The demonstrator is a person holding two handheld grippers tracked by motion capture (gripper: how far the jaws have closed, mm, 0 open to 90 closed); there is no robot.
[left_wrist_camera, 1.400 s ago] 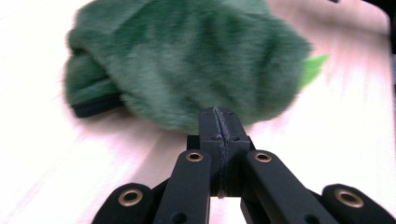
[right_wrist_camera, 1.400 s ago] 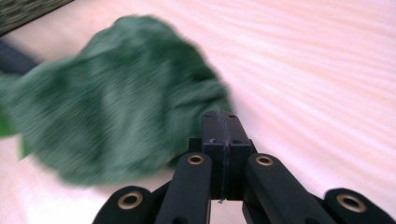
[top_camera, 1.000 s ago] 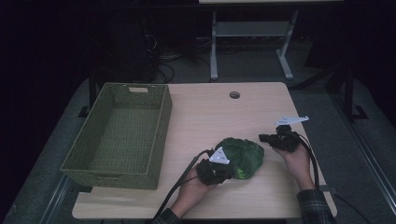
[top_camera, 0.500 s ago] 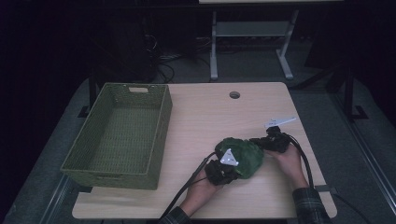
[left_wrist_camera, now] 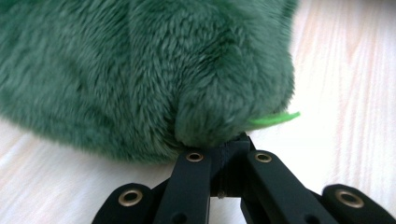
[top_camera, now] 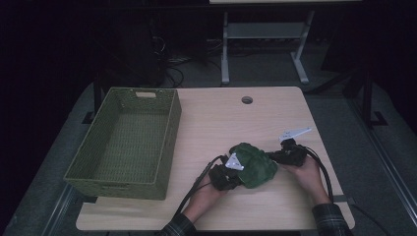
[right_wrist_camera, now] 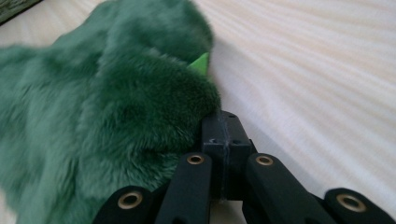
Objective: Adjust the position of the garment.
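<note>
Dark green fuzzy plush point(top_camera: 253, 164), crumpled, lying on table, front right

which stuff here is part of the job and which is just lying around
In the job:
- green plush toy, lying on the table
- left claw, shut on the toy's edge
- right claw, shut on the opposite edge

Just there:
- green woven basket, nothing in it
- metal stand behind the table

Both forearms reach in low over the table; the left gripper point(top_camera: 235, 169) and right gripper point(top_camera: 280, 156) face each other, jaws closed.
</note>
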